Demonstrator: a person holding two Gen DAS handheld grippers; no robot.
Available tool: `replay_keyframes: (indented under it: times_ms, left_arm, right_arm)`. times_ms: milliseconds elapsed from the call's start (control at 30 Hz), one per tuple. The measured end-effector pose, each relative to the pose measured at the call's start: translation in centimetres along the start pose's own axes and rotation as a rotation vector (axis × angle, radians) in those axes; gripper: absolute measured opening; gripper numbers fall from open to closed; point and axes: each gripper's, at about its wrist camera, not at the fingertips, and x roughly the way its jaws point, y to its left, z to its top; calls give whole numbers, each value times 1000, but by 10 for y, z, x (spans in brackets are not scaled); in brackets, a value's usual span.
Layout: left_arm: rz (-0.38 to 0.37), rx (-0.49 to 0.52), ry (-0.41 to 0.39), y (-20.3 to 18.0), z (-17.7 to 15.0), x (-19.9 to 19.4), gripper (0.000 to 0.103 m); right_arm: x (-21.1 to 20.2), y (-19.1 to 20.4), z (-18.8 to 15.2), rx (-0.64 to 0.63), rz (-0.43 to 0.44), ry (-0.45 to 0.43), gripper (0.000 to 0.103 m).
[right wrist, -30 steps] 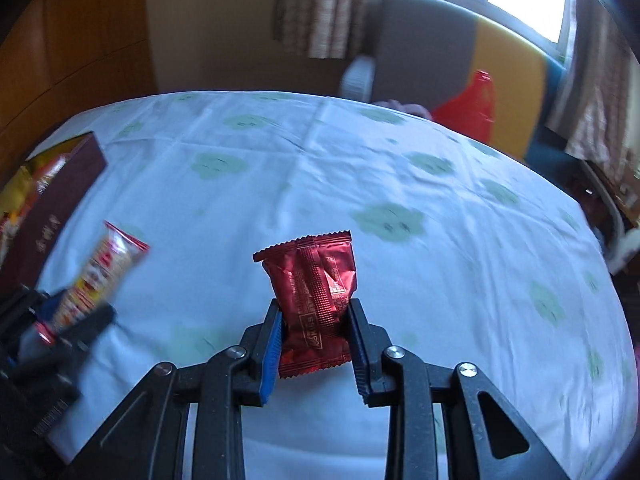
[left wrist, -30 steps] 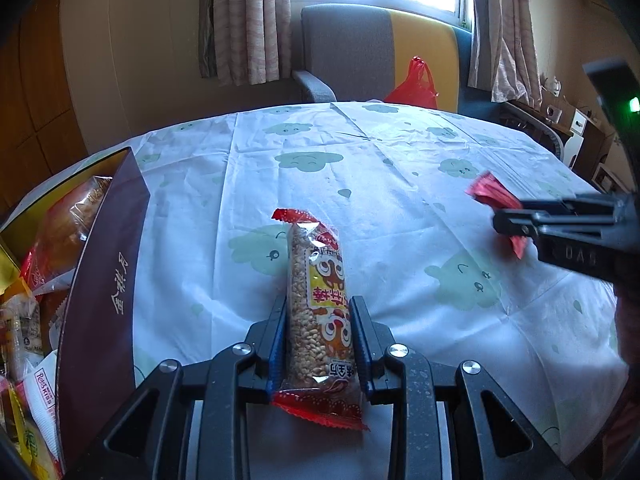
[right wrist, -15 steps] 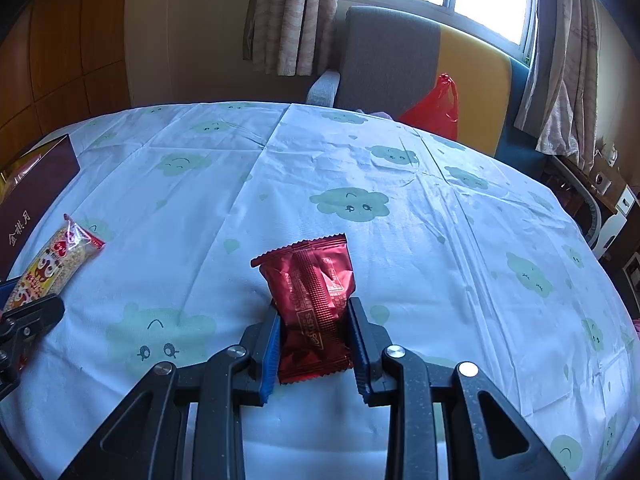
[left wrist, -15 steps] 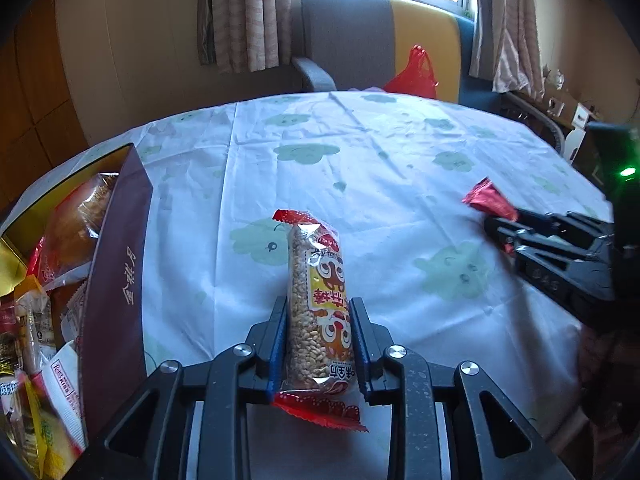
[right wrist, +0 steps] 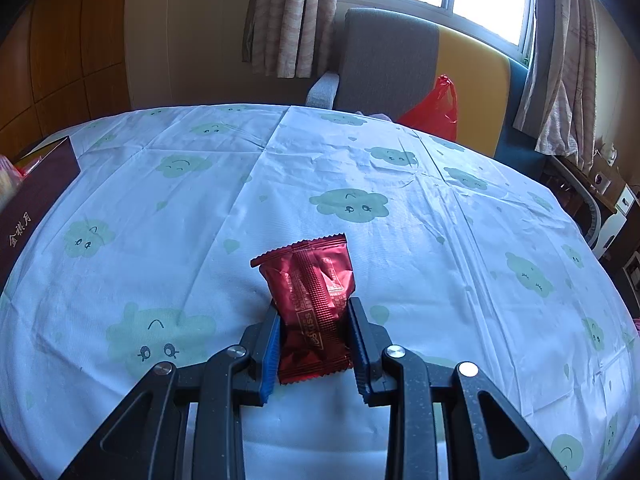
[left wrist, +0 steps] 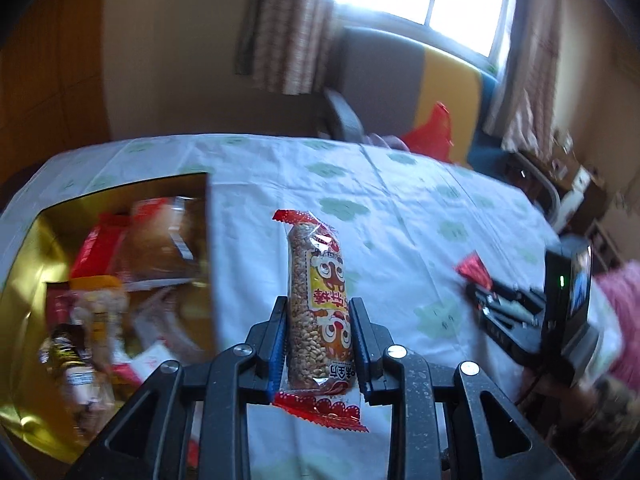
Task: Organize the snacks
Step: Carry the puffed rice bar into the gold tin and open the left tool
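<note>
A bright window with patterned curtains backs the scene, a grey and yellow armchair (right wrist: 404, 64) beneath it with a red plastic bag (right wrist: 434, 110) on the seat. Across the middle spreads the tabletop (right wrist: 280, 184) in its white cloth with green smiling clouds. Low centre in the left wrist view, the left tongs (left wrist: 319, 332) are clamped on a long clear packet of puffed grain bar (left wrist: 318, 300), its red crimped ends sticking out above and below the pads. At the left of that frame sits the open gold-lined gift box (left wrist: 24, 264), crowded with blurred snack wrappers. At the right edge the right tongs (left wrist: 476, 294) appear side-on. In the right wrist view, low centre, they are closed around a dark red foil snack pouch (right wrist: 310, 304), held just above the cloth.
</note>
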Motion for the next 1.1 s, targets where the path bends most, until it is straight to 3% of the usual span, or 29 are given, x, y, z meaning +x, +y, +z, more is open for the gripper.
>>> replay_keyframes:
  times_ms: [300, 533, 667, 933, 1100]
  left_arm:
    - [81, -450, 0, 152, 35, -20, 29]
    - [134, -597, -4, 220, 59, -5, 29]
    - [150, -694, 7, 240, 68, 21, 29]
    - [258, -721, 115, 262, 56, 67, 29]
    - [267, -700, 111, 258, 47, 61, 40]
  right_arm:
    - [-1, 0, 0, 3, 3, -1, 31]
    - [-1, 0, 1, 9, 6, -2, 31]
    - [0, -1, 1, 10, 7, -2, 32]
    - [0, -1, 0, 17, 13, -2, 32]
    - [0, -1, 0, 20, 14, -2, 33]
